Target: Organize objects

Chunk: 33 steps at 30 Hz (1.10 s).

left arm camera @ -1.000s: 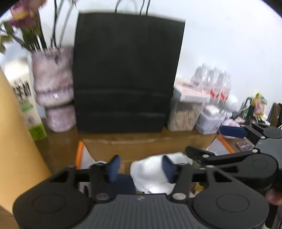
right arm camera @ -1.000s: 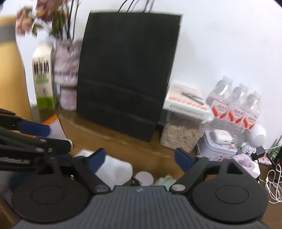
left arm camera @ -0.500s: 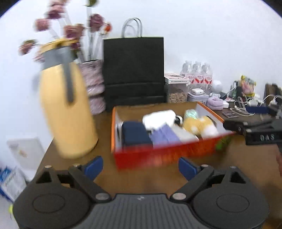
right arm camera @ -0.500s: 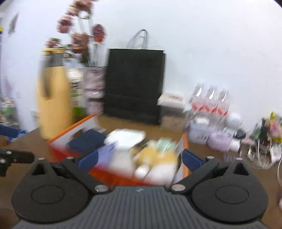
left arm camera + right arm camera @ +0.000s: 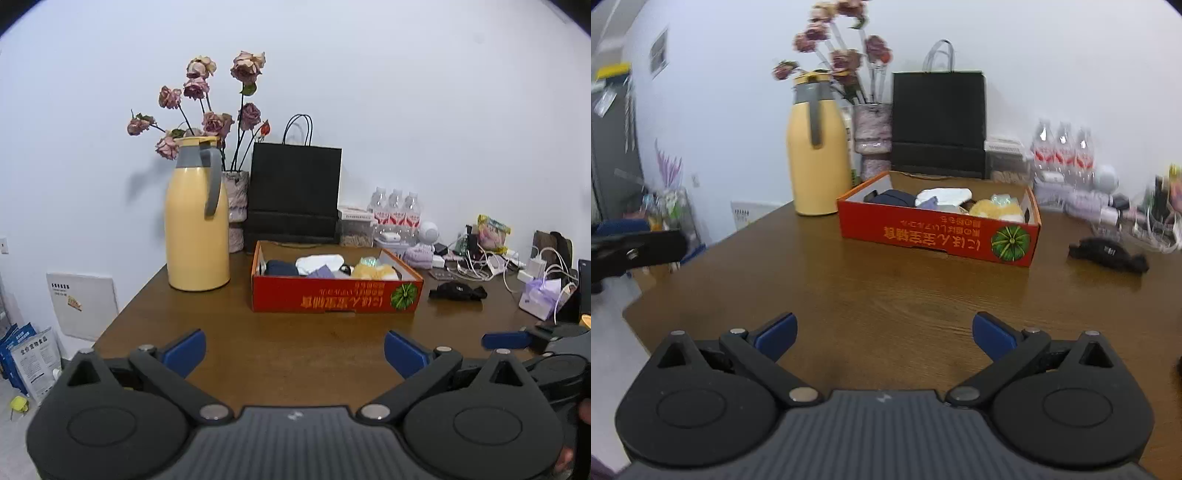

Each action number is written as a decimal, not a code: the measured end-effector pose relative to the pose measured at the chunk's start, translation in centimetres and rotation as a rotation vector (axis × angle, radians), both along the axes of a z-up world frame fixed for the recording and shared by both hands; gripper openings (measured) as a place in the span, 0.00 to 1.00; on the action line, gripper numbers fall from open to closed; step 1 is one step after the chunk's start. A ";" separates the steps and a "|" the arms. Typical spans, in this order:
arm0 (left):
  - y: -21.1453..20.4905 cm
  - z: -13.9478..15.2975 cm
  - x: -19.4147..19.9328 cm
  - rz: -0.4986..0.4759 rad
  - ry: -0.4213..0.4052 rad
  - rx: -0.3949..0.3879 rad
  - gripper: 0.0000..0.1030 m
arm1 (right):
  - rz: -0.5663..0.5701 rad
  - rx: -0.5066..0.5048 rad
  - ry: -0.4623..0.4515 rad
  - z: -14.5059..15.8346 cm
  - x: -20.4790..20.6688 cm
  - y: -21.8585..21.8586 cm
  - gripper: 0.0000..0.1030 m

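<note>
A red cardboard box (image 5: 334,297) (image 5: 938,236) stands on the brown table, holding a dark blue item (image 5: 281,268), a white item (image 5: 319,261), a purple item and yellow items (image 5: 373,271). A black cloth item (image 5: 457,291) (image 5: 1108,254) lies on the table to the right of the box. My left gripper (image 5: 293,352) is open and empty, low over the near table. My right gripper (image 5: 882,338) is open and empty, also well short of the box. The right gripper shows at the right edge of the left wrist view (image 5: 517,339).
A yellow thermos jug (image 5: 197,218) stands left of the box, with a vase of dried roses (image 5: 236,206) and a black paper bag (image 5: 295,192) behind. Water bottles (image 5: 395,210), chargers and cables (image 5: 487,260) crowd the back right. The table's left edge (image 5: 125,314) drops to the floor.
Both grippers have pulled back from right over the box to the near side of the table. The left gripper's fingers have opened wide. The box and its contents stay put.
</note>
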<state>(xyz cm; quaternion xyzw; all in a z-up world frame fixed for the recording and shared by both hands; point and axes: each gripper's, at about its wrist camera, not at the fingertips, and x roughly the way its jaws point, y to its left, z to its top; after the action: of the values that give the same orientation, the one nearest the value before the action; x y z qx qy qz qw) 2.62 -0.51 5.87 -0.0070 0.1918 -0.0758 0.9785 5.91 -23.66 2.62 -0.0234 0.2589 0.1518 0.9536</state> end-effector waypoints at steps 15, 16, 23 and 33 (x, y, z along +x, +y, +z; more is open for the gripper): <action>0.7 -2.2 -1.2 0.011 0.093 0.013 1.00 | -0.085 0.042 -0.066 1.1 -4.1 0.2 1.00; 0.7 -2.3 -1.2 0.007 0.100 0.018 1.00 | -0.094 0.044 -0.060 1.0 -4.3 0.2 1.00; 1.2 -2.9 -0.4 0.023 0.133 -0.009 1.00 | -0.110 0.049 -0.069 1.3 -4.6 0.4 1.00; 0.7 -3.3 -0.2 0.025 0.146 0.011 1.00 | -0.184 -0.015 -0.006 0.3 -3.8 0.5 1.00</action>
<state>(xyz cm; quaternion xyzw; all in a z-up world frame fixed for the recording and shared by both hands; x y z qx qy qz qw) 2.38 0.18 2.61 -0.0093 0.2631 -0.0616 0.9627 2.06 -23.14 2.94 -0.0071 0.2581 0.0617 0.9641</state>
